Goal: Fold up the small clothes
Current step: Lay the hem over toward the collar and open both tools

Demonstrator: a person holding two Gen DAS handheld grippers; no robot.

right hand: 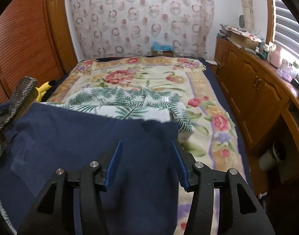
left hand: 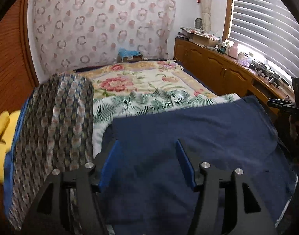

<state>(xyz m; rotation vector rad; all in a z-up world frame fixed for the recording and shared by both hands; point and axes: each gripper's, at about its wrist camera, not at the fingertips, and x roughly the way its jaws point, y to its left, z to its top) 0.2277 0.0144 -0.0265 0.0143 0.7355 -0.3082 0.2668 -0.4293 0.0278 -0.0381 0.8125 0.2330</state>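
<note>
The bed (right hand: 218, 105) carries the navy garment (right hand: 86, 133), spread on its near end over the fern-print cloth (right hand: 129, 99). Both left tongs (left hand: 147, 146) and right tongs (right hand: 146, 145) stand apart, gripping nothing. Risk: the loose edge may bunch and spoil the fold.

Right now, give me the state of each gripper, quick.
Left gripper: open, jaws spread over the navy blue cloth garment, gripping nothing.
Right gripper: open above the same garment, pads not pressing on it.

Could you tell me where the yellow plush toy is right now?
The yellow plush toy lies at the bed's left edge beside the louvered wooden door in the right wrist view, just past the patterned sleeve.
</note>
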